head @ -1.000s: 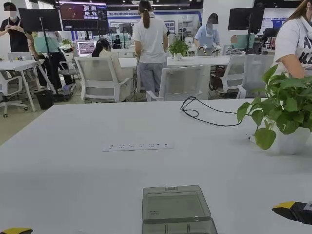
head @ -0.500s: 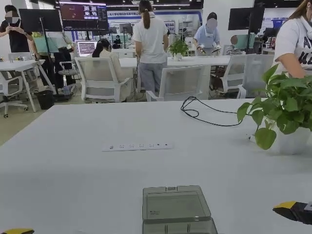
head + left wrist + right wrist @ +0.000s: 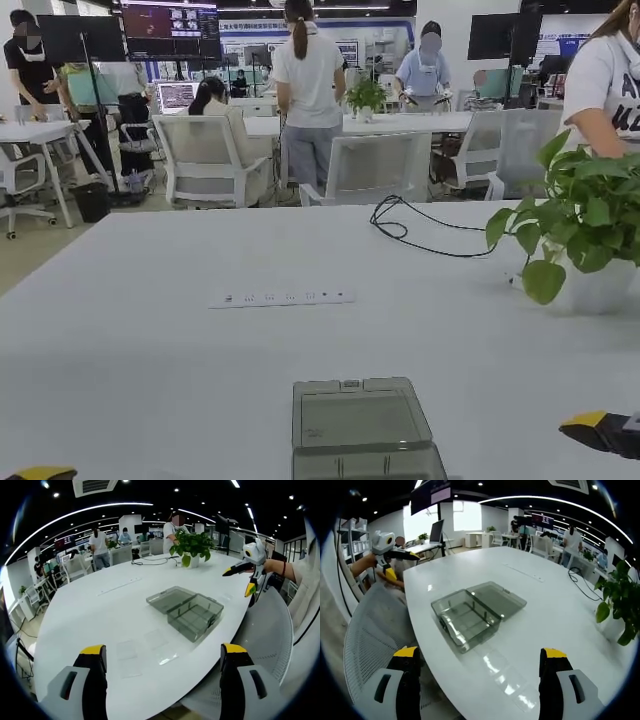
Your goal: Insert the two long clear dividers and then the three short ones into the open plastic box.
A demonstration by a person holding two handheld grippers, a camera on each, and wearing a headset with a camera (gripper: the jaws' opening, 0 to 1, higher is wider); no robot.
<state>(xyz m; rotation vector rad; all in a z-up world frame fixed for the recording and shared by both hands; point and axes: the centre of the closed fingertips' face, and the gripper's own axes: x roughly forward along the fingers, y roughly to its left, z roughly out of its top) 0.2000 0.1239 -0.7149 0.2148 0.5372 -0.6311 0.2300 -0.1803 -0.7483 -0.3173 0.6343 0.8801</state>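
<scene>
An open smoky-clear plastic box (image 3: 365, 425) lies at the near edge of the white table (image 3: 150, 340), its lid folded back away from me. In the left gripper view the box (image 3: 187, 611) is ahead and to the right, with several flat clear dividers (image 3: 150, 647) lying on the table in front of my open, empty left gripper (image 3: 162, 680). The right gripper view has the box (image 3: 475, 612) ahead and more clear dividers (image 3: 512, 680) close to my open, empty right gripper (image 3: 480, 680). Both grippers are held off the table's near edge, clear of the box.
A potted plant (image 3: 580, 230) stands at the table's right, with a black cable (image 3: 420, 235) beside it. A white power strip (image 3: 283, 298) is set into the table's middle. A white mesh chair (image 3: 375, 630) sits under the near edge. People and chairs are beyond the table.
Nothing on the table has moved and both grippers hold still. Only people in the background have shifted.
</scene>
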